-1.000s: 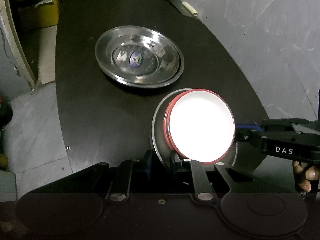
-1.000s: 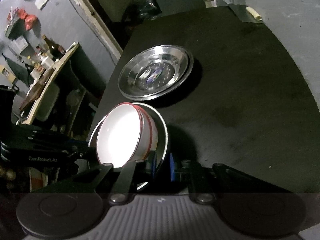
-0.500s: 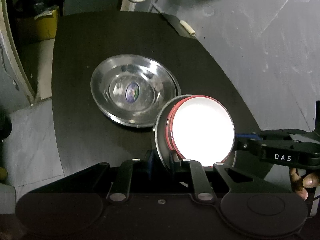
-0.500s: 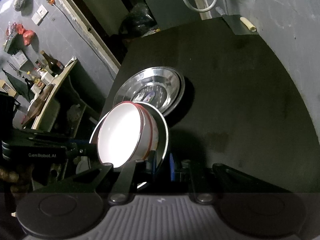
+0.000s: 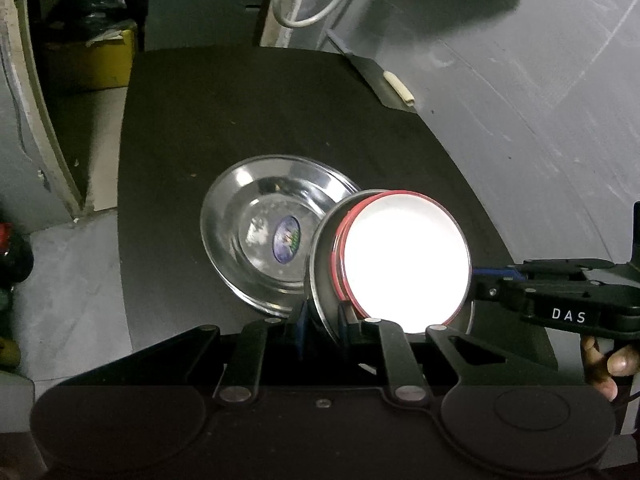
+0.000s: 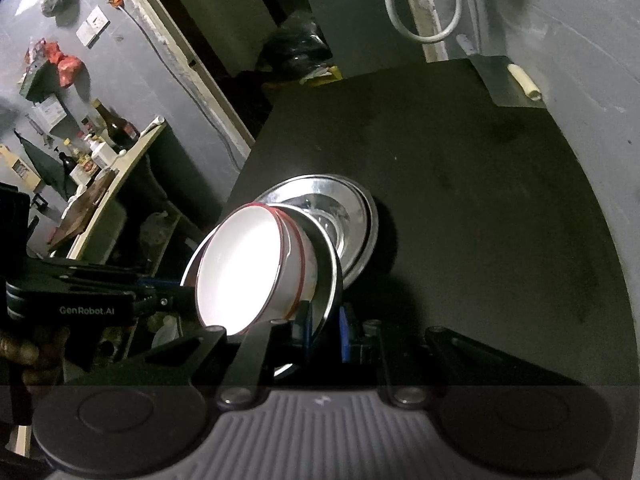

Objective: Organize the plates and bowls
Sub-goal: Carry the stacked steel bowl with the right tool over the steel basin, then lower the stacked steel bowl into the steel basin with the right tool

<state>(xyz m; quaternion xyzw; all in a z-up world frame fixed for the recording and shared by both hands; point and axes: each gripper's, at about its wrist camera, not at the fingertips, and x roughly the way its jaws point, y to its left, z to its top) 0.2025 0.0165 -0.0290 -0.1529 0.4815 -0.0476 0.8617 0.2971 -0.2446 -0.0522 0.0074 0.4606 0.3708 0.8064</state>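
Observation:
Both grippers hold one steel plate (image 5: 320, 276) by opposite rim edges, lifted off the black table (image 5: 240, 120). Two stacked white bowls with red rims (image 5: 404, 256) sit on that plate. My left gripper (image 5: 322, 320) is shut on the plate's near rim. My right gripper (image 6: 324, 328) is shut on the other rim of the same plate (image 6: 330, 276), with the bowls (image 6: 240, 268) to its left. A second steel plate (image 5: 264, 240) with a blue sticker lies on the table, partly under the held plate; it also shows in the right wrist view (image 6: 352, 220).
A cream roll (image 5: 398, 88) lies at the table's far right edge beside a grey wall. A side shelf with bottles (image 6: 100, 140) stands left of the table. A yellow box (image 5: 92, 56) sits on the floor beyond the table.
Both grippers have lifted the plate with the bowls and carried it toward the lying steel plate, so it now overlaps that plate's edge. The grips are unchanged.

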